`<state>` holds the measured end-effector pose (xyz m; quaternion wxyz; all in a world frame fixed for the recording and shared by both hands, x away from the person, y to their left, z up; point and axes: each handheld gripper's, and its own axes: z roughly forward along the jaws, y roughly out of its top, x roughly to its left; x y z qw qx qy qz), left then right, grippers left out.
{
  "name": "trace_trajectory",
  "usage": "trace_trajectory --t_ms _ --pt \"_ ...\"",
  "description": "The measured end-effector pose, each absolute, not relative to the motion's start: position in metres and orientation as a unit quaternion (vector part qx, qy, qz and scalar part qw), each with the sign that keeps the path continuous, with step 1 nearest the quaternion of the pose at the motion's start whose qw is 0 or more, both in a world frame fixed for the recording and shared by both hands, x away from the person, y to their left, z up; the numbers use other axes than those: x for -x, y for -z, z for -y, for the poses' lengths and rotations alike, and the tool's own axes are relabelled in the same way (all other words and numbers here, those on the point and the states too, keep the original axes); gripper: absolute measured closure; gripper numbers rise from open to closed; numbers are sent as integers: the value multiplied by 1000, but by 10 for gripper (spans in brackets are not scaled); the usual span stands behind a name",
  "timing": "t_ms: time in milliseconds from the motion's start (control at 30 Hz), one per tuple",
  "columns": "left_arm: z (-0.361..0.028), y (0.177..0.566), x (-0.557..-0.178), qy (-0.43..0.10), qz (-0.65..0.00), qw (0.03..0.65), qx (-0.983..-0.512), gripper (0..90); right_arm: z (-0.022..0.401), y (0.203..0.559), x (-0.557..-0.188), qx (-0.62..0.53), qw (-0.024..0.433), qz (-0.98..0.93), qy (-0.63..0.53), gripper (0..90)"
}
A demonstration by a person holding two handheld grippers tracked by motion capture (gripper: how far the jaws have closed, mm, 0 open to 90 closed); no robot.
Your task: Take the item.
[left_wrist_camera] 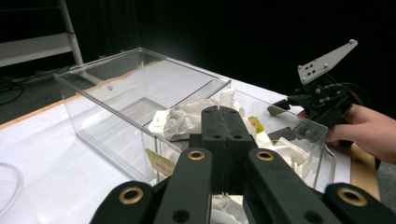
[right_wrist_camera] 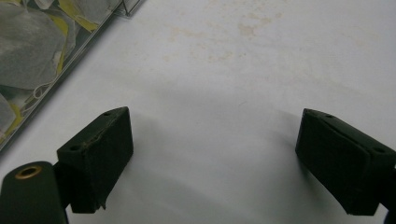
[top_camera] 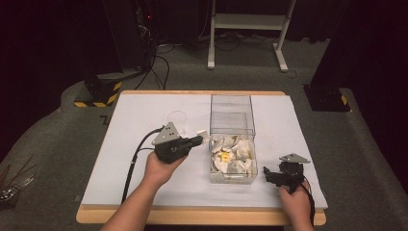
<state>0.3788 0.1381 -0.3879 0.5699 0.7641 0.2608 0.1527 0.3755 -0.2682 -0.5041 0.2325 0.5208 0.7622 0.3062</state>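
A clear plastic box (top_camera: 232,126) stands mid-table with two compartments. The far one is bare; the near one holds several white tea bags (top_camera: 232,155) with yellow tags. My left gripper (top_camera: 196,140) hovers just left of the box and points at it. Its jaws are shut flat against each other (left_wrist_camera: 225,122), with nothing visible between them. A white tea bag (top_camera: 202,133) lies on the table by its tip. My right gripper (top_camera: 270,174) rests to the right of the box, low over the white cover. It is open and bare, with its pads (right_wrist_camera: 100,154) far apart.
A white sheet (top_camera: 144,120) covers the wooden table. A clear round ring or lid (top_camera: 177,117) lies behind the left gripper. The box corner (right_wrist_camera: 56,42) is close on the right gripper's left. On the floor beyond are a white frame (top_camera: 250,21) and cables.
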Motion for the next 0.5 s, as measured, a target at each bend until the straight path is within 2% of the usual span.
trace_trajectory --t_ms 500 --pt "-166 389 -389 -172 -288 561 -757 899 268 504 -376 -521 233 -762 -306 112"
